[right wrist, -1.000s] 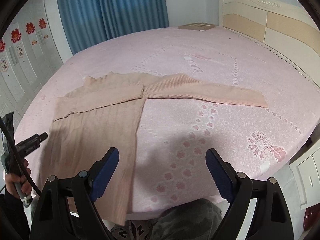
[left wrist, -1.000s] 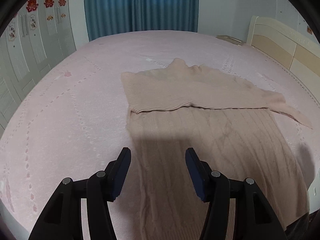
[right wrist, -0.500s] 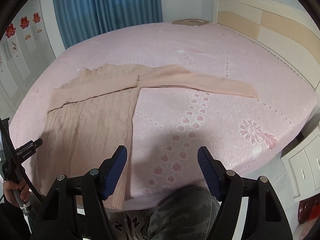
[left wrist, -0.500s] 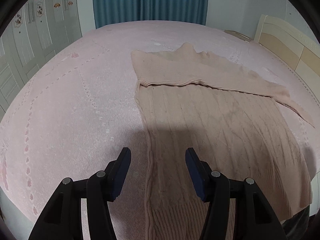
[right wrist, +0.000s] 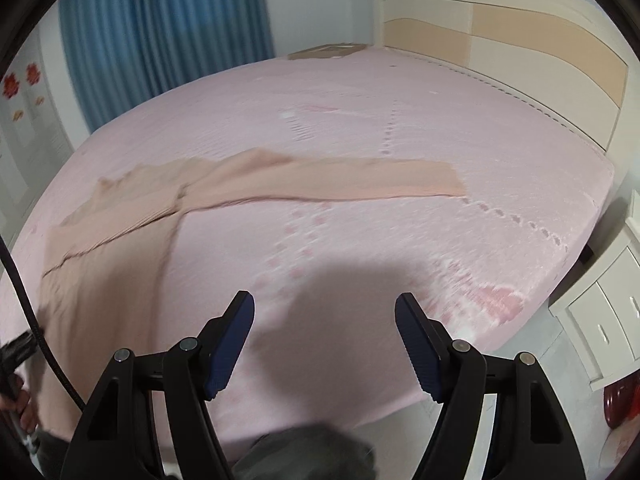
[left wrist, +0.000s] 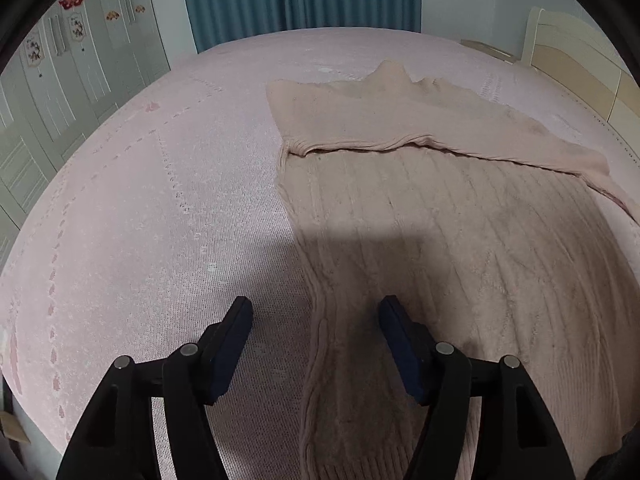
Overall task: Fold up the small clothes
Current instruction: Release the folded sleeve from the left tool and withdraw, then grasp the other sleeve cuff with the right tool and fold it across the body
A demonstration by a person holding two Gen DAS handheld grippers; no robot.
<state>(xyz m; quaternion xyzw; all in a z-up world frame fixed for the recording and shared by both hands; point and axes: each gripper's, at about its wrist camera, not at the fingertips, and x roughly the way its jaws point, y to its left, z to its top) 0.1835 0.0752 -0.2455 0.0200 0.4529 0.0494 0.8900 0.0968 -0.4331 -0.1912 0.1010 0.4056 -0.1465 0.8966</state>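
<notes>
**Op:** One sleeve's folded so far, that's abt it. L wrist view: the sweater [left wrist: 460,240] lies flat on the bed [left wrist: 140,200], one sleeve [left wrist: 360,120] already laid across the chest, well ahead of my fingertips. Body and hem aren't folded.

**Sup:** Where's the left gripper [left wrist: 316,312]?

**Op:** Low over the near part of the bed, pointing fwd. Fingers apart, nothing between them but cloth underneath. The sweater's side edge runs up btwn the two; the right finger [left wrist: 400,340] is over knit, the left one over bare sheet. Can't tell if they're touching fabric.

**Sup:** R wrist view?

**Op:** Blurry. The other sleeve [right wrist: 340,184] is stretched straight out on the bed, far ahead of the right gripper [right wrist: 324,312] and crossing past both fingertips. Sweater body sits off to the left of the left finger. That sleeve needs folding in, then the body, I'd say.

**Sup:** Pose?

**Op:** Right gripper hangs above bare sheet near the bed's edge, fingers spread wide, holding nothing. Headboard [right wrist: 500,40] far ahead-right, curtain [right wrist: 160,32] ahead-left.
</notes>
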